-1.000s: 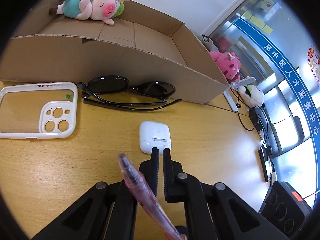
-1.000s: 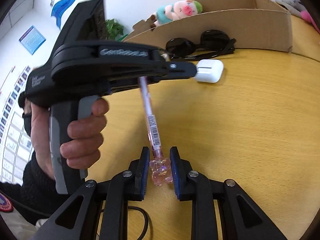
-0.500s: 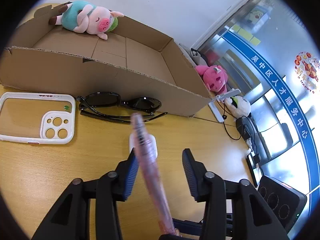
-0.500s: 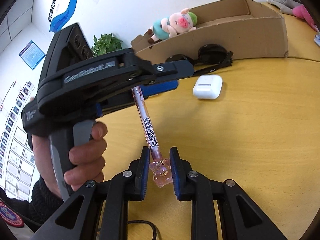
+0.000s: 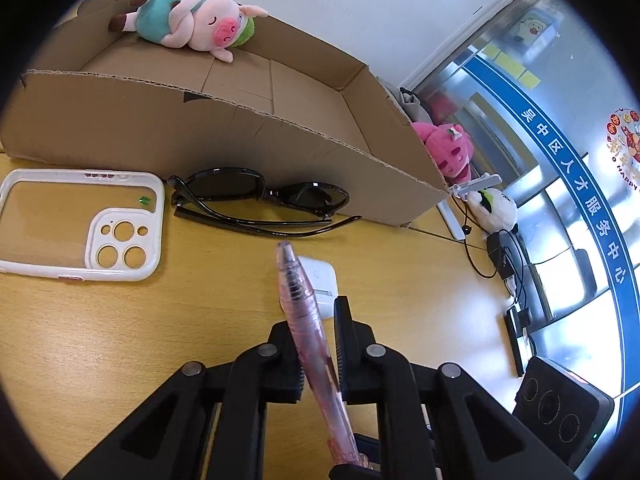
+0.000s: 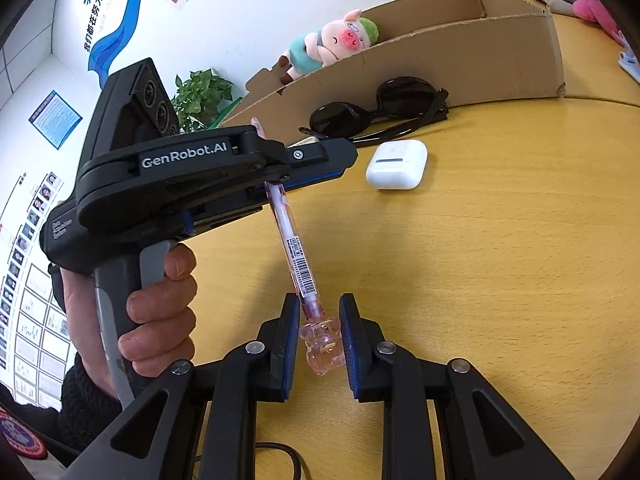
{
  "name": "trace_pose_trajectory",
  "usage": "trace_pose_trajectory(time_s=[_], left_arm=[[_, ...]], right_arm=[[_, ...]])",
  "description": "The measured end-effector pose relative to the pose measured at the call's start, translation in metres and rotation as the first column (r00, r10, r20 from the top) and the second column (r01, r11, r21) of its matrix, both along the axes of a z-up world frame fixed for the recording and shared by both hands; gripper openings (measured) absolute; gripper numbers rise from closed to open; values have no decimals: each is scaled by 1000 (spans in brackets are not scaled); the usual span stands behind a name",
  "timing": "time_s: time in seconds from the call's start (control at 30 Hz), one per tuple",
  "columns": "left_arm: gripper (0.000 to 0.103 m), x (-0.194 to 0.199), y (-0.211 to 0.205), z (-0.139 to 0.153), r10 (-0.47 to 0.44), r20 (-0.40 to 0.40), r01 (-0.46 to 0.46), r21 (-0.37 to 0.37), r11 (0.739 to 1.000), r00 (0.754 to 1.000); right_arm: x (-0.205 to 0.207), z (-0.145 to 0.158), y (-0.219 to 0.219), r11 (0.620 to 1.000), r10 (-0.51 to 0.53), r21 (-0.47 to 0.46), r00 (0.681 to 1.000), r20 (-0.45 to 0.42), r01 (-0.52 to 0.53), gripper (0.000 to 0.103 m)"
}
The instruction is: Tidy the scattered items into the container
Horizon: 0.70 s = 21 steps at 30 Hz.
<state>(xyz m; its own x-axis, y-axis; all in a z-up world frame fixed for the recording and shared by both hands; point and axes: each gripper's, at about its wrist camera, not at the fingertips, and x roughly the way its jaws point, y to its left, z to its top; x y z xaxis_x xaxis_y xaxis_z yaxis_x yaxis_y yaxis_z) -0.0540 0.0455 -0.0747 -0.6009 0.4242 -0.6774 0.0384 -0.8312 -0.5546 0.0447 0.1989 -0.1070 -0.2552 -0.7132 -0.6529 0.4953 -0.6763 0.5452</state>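
A pink pen (image 5: 308, 332) with a clear pink bear cap (image 6: 323, 342) is held above the wooden table. My left gripper (image 5: 316, 320) is shut on the pen's barrel; the pen also shows in the right wrist view (image 6: 294, 256). My right gripper (image 6: 320, 320) has opened a little; the bear cap sits between its pads with a small gap. The cardboard box (image 5: 224, 136) lies beyond, with a plush pig (image 5: 192, 26) on its far wall. Black sunglasses (image 5: 260, 196), a white earbud case (image 5: 322, 280) and a white phone case (image 5: 80, 224) lie on the table.
Pink and white plush toys (image 5: 448, 148) and cables (image 5: 500, 248) sit to the right of the box. A potted plant (image 6: 200, 96) stands behind the box's left end. The person's hand (image 6: 156, 320) holds the left gripper's handle.
My left gripper opened, then closed on the pen's barrel. My right gripper's jaws have widened slightly around the bear cap. Both grippers have risen a little.
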Motion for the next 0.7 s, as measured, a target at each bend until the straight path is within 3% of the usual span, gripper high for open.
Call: trace_pose_trajectory(time_s=[0.23,0.5,0.6,0.7], left_arm=[[9,0,4,11,-17,-15,16,-22,1000,1000],[8,0,1,26,-28,-38,26,-56,998,999],[8,1,-2,25,-24,-34,21,-60,998,999],[8,-1,-5,26,-27,-26,25,-62,998,999]], right_arm=[[-2,5,-17,998,36,55,998,-49,-33,22],[8,21,-45,977,173,165,961,-215,-139,24],[9,25,-52,974,190,168,950,-246,-151,13],[5,24,-54,975,189,162,953,-238,-153,13]])
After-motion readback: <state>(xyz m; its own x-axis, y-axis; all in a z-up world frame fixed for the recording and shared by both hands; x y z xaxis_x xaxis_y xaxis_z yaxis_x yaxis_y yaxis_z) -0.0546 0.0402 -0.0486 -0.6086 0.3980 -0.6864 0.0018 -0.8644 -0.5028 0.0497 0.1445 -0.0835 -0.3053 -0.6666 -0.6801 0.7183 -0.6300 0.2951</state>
